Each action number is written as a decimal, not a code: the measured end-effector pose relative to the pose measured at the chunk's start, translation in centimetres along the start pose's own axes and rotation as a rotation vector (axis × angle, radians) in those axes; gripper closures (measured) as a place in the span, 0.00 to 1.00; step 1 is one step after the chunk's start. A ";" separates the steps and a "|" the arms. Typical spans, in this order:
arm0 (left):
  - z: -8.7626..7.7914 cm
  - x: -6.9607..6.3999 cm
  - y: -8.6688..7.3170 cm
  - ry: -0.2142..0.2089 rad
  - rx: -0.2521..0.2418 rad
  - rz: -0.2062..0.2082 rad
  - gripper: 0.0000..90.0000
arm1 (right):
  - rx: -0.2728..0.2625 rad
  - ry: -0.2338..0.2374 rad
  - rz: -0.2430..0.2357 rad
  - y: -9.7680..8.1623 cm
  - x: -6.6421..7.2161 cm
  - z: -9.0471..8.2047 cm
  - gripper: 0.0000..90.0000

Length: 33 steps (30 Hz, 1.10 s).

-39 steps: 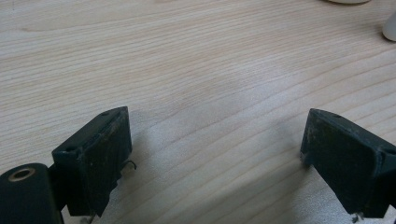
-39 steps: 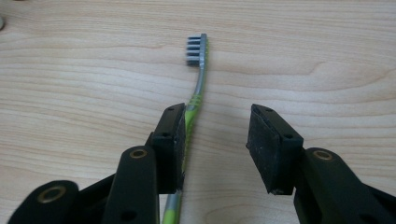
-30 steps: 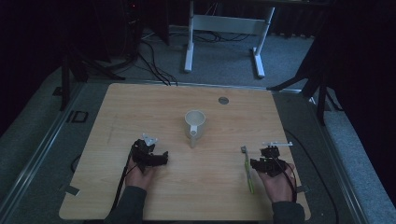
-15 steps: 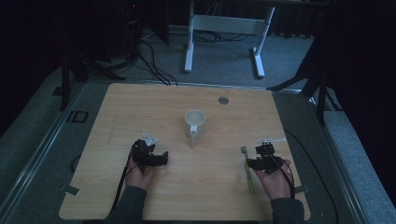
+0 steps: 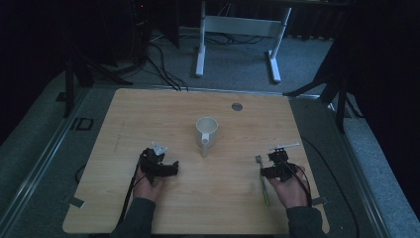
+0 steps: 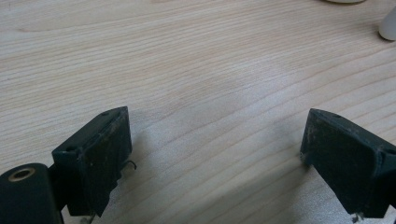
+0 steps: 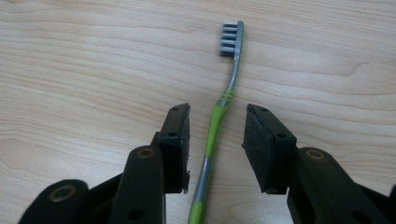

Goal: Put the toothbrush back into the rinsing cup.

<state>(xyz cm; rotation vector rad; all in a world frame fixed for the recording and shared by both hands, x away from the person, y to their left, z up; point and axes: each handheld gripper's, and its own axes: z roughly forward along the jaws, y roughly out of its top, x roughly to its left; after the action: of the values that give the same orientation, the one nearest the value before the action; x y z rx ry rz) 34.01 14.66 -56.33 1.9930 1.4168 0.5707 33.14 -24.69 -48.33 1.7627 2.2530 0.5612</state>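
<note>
Right hand-held gripper (image 7: 217,140) straddles toothbrush (image 7: 219,116), jaws closing, untouched.

Light wooden table (image 5: 148,114), pale grain, round grey grommet (image 5: 237,106) near far edge. Grey carpeted floor (image 5: 237,64) around it. White desk frame (image 5: 237,27) at upper centre, two legs on flat feet. Black cables (image 5: 163,62) trailing at upper left. Dark stands at both sides. Dim surroundings, unlit upper corners.
</note>
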 end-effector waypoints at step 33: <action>0.0 -0.1 0.0 -0.002 0.001 0.005 0.10 | 0.145 0.021 -0.001 1.0 0.1 2.0 0.80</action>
<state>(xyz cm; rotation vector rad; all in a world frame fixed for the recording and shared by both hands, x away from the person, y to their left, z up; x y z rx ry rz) 34.00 14.59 -56.32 1.9979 1.4115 0.5702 34.82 -24.03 -49.70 1.8299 2.3633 0.4270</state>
